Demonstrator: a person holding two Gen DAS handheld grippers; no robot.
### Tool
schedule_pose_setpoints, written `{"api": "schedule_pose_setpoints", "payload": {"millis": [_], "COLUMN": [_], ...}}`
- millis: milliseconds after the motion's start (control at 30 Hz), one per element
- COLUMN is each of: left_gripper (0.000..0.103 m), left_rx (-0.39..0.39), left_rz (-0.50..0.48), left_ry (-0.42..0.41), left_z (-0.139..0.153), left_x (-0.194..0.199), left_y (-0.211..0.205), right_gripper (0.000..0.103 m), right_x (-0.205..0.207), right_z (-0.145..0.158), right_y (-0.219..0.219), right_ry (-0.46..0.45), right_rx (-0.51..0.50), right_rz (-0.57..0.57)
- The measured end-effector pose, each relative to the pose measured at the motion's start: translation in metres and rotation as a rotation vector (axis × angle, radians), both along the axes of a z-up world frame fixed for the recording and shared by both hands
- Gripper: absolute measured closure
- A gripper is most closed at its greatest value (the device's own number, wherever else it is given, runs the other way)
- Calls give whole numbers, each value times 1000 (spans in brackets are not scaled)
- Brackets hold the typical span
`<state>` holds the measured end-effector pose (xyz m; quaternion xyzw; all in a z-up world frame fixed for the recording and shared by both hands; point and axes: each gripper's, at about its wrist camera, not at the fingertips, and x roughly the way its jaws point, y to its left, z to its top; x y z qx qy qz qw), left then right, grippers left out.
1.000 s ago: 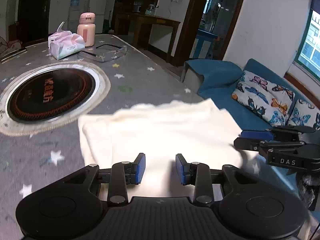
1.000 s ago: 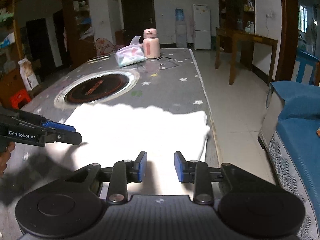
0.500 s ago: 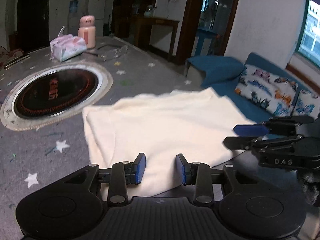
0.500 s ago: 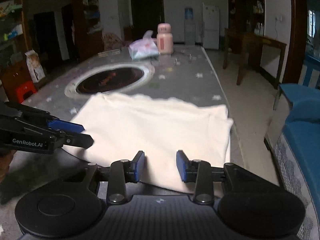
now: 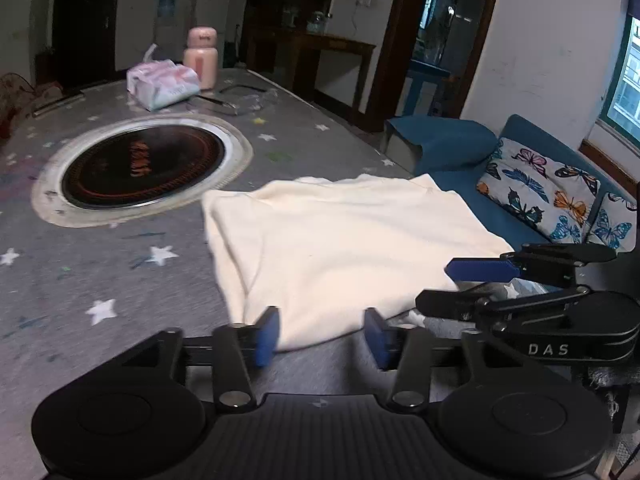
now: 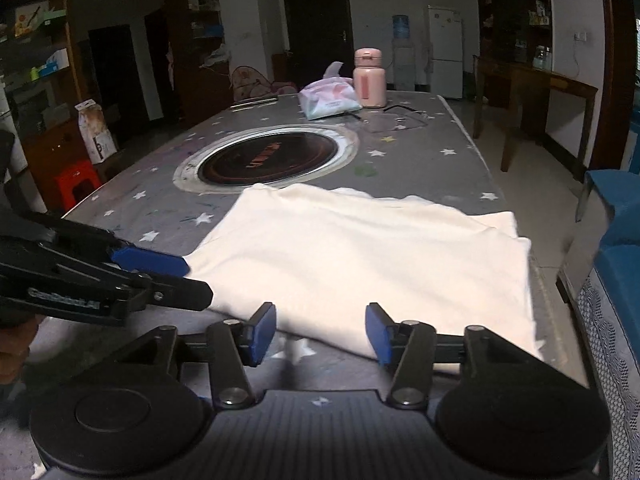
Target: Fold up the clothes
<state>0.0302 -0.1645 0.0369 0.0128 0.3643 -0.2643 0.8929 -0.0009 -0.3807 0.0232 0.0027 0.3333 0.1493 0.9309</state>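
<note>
Cream garment [image 5: 340, 240] lies flat on the grey star-print table [image 5: 120, 280], at the near corner, just this side of the round cooktop [image 5: 140, 164] set into the tabletop. Its outline is roughly rectangular, with doubled layers showing along the left edge and far edge in both views, so it is at least partly folded. Whether another fold is due or this is the finished shape cannot be settled from here.

Left gripper [image 5: 320, 332]: jaws apart, holding nothing, hovering over the near hem. Right gripper [image 6: 320, 332]: jaws apart, empty, also at the near hem, toward the table edge. Each shows in the other's view, side by side.

Judgement on handling: if a further fold is made, pinch all layers at the two near corners together, lift evenly, and lay the hem square on the far edge; the cloth looks soft and liable to sag or slip between layers. The right side lies close to the table edge, so dragging risks pulling it off.

Writing: "DAS" on the right gripper body; the left gripper's label is blurred. Cooktop lettering is unreadable. Pink bottle [image 6: 370, 78] and tissue pack [image 6: 328, 100] show no legible text.
</note>
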Motion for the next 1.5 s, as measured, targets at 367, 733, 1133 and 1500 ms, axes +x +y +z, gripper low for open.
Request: {"api": "schedule_pose_setpoints", "payload": {"millis": [367, 733, 1133, 1500], "left_gripper": [20, 0, 0, 0], "left_rx": [-7, 19, 49, 60], "left_rz": [94, 185, 241, 237], "left_ry": [-14, -68, -33, -27], "left_z": [3, -1, -13, -8], "left_x": [-42, -76, -89, -98], "left_y": [43, 79, 89, 68], "right_gripper": [25, 5, 0, 0], "right_x": [-31, -50, -58, -76], "right_z": [-3, -1, -3, -2], "right_y": [19, 50, 53, 43], "right_ry": [22, 11, 7, -3], "right_rx": [24, -16, -34, -21], "right_rz": [17, 46, -34, -88]}}
